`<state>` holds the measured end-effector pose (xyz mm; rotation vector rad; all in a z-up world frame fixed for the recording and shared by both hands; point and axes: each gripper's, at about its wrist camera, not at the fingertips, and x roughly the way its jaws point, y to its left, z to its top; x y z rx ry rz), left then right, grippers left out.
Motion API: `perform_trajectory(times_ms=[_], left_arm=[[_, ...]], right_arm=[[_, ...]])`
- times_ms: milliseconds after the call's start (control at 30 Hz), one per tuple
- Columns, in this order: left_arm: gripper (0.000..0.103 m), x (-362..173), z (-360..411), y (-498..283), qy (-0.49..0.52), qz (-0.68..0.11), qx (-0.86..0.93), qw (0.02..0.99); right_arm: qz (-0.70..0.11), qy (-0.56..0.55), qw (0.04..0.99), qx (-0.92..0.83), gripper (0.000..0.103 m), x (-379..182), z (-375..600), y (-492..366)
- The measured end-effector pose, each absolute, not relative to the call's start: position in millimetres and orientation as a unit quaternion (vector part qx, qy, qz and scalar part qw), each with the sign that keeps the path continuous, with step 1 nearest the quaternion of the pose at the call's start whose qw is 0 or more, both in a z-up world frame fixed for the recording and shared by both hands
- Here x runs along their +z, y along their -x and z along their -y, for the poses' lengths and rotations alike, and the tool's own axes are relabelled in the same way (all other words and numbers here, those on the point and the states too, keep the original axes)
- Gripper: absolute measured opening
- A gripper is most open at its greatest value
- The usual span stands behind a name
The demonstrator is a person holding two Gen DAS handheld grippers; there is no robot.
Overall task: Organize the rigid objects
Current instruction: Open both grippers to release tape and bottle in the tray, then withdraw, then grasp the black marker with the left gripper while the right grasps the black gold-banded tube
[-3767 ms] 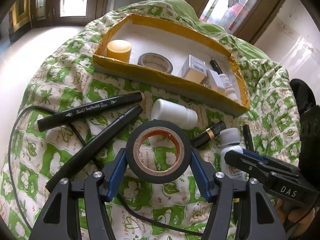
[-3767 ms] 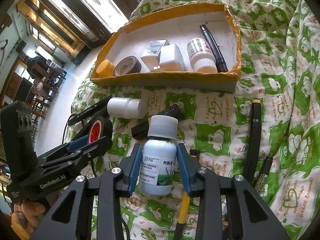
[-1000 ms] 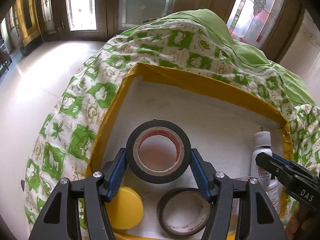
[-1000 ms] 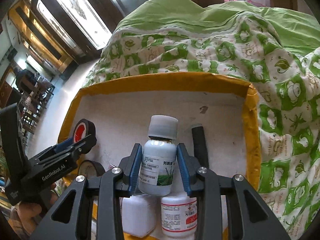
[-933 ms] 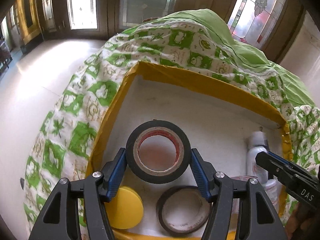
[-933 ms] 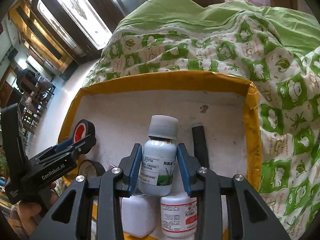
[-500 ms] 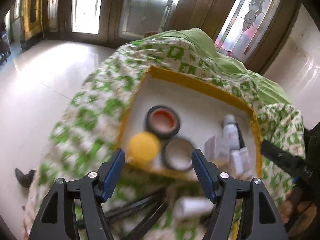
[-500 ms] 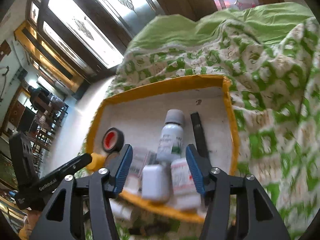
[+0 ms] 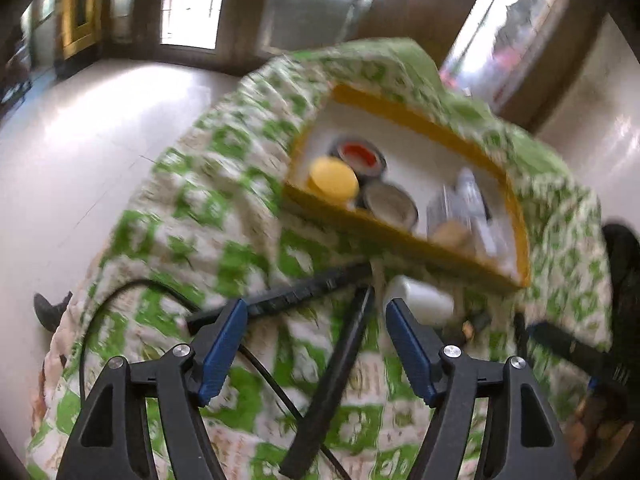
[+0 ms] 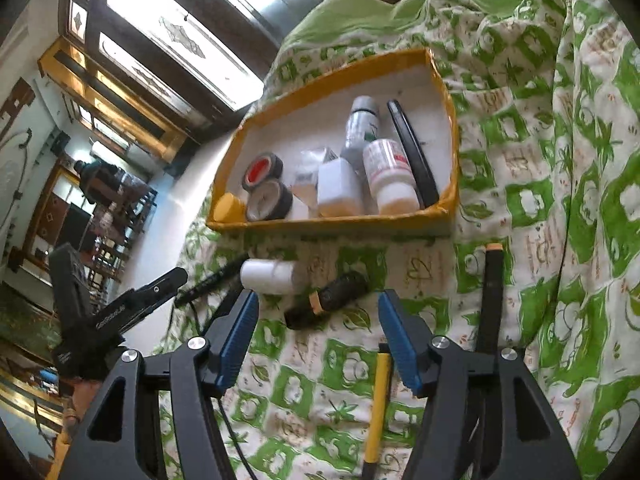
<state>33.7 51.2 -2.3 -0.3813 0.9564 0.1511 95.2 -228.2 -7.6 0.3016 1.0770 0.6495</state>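
Both empty and spreading wider: left gripper (image 9: 312, 344) above black markers (image 9: 336, 376), right gripper (image 10: 316, 340) above brown tube (image 10: 326, 300); tape rolls (image 10: 262, 168), bottles (image 10: 390, 176) in yellow-rimmed box (image 10: 332, 220).

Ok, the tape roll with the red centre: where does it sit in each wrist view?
Left wrist: the red-centred tape roll lies in the yellow box, upper middle of the picture, just behind the yellow lid.
Right wrist: the same roll is at the box's left end, left of centre.
Shared landmark: the yellow lid in the box's corner.
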Motion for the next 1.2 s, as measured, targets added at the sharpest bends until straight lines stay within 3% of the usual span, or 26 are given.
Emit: perform_trajectory(times_ms=[500,667,833,1000,1133,1200], left_arm=[[0.074,-27,-10,-41,0.106,-0.529,0.035,0.841],[0.058,-40,3,-47,0.066,-0.557,0.042,0.827],[0.021,-39,-2,-44,0.082,-0.555,0.036,0.827],[0.016,-40,5,-43,0.096,-0.56,-0.007,0.823],[0.016,-42,22,-44,0.083,-0.566,-0.028,0.82],[0.016,-43,25,-45,0.076,-0.57,-0.026,0.817]], right_arm=[[-0.516,-0.169,0.79,0.283,0.062,-18,239,-111],[-0.519,-0.163,0.791,0.28,0.062,-19,237,-112],[-0.523,-0.156,0.791,0.277,0.062,-23,232,-112],[-0.544,-0.209,0.758,0.294,0.061,-33,229,-112],[-0.568,-0.264,0.722,0.292,0.042,-50,224,-115],[-0.576,-0.283,0.713,0.284,0.042,-58,222,-117]])
